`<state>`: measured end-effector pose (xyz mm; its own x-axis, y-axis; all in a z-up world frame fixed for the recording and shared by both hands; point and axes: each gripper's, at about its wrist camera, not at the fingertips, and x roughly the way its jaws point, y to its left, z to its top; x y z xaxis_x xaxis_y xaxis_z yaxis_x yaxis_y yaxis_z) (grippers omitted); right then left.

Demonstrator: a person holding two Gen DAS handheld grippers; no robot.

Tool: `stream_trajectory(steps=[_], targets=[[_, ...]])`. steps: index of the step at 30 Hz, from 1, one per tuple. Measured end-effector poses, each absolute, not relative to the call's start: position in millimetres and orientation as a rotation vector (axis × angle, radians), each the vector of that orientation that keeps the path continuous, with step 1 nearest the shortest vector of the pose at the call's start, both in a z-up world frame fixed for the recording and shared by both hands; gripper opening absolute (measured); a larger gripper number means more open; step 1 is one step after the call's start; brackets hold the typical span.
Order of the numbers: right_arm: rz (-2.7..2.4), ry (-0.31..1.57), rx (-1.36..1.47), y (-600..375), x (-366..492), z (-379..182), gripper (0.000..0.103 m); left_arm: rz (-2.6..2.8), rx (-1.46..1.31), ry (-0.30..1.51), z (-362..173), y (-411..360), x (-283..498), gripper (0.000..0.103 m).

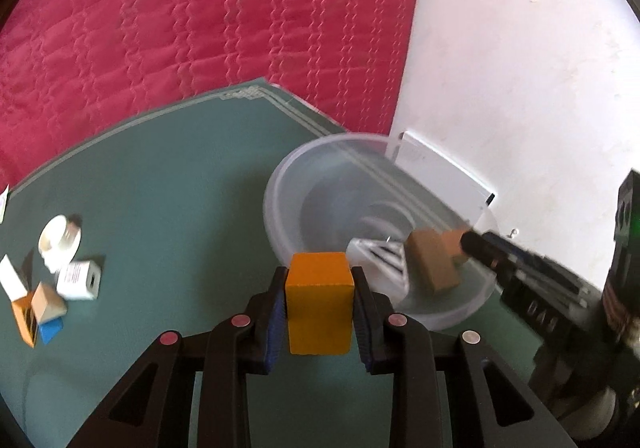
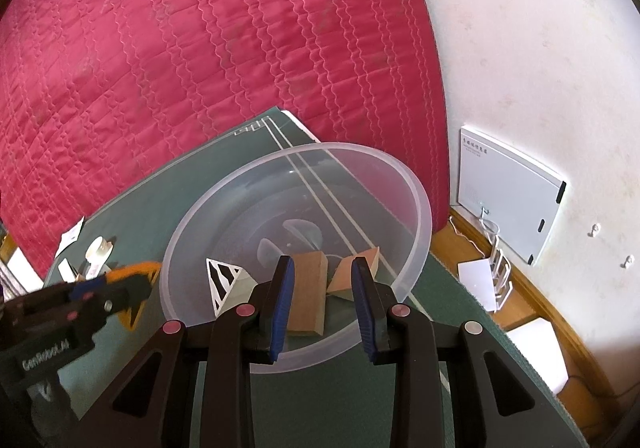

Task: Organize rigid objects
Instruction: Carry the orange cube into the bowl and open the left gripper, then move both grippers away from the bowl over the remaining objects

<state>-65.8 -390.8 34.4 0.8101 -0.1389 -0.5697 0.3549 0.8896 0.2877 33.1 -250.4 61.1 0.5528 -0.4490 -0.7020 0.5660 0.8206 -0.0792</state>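
Note:
My left gripper (image 1: 319, 280) is shut on an orange block (image 1: 320, 300) and holds it just short of the near rim of a clear plastic bowl (image 1: 280, 184). In the bowl lie a black-and-white striped wedge (image 1: 380, 260) and brown wooden blocks (image 1: 434, 264). In the right wrist view my right gripper (image 2: 323, 280) is open and empty over the bowl (image 2: 420, 208), its fingers either side of a brown block (image 2: 308, 288), with a tan wedge (image 2: 344, 276) and the striped wedge (image 2: 224, 276) beside it.
The bowl sits on a green mat (image 1: 160, 188). On the mat's left lie a white cup (image 1: 60, 240), a white box (image 1: 78, 280) and small orange, tan and blue blocks (image 1: 40, 308). A red quilt (image 1: 200, 28) lies behind. A white wall panel (image 2: 508, 192) is at right.

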Motion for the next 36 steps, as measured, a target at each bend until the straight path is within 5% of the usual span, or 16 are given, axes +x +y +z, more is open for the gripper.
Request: stream_trajectory(steps=[7, 8, 10, 11, 20, 25, 36], targets=[[-0.272, 0.568, 0.391, -391.7, -67.3, 32.7, 0.031, -0.604, 0.068, 0.757, 67.0, -263.7, 60.5, 0.036], [-0.272, 0.568, 0.392, -391.8, -67.3, 32.7, 0.031, -0.614, 0.052, 0.745, 69.1, -263.9, 62.5, 0.041], [-0.272, 0.567, 0.392, -391.7, -67.1, 32.7, 0.031, -0.630, 0.039, 0.708, 73.5, -260.9, 61.5, 0.074], [-0.273, 0.569, 0.393, -391.7, -67.2, 32.6, 0.031, -0.626, 0.042, 0.693, 74.8, -259.7, 59.3, 0.078], [-0.273, 0.565, 0.385, -392.8, -67.5, 30.8, 0.031, -0.501, 0.072, 0.712, 65.8, -234.9, 65.7, 0.083], [-0.269, 0.569, 0.386, -392.5, -67.3, 30.8, 0.031, -0.413, 0.090, 0.702, 64.4, -221.0, 62.1, 0.096], [-0.281, 0.548, 0.353, -390.9, -68.9, 37.6, 0.035, -0.290, 0.079, 0.679, 66.7, -177.1, 58.3, 0.098]])
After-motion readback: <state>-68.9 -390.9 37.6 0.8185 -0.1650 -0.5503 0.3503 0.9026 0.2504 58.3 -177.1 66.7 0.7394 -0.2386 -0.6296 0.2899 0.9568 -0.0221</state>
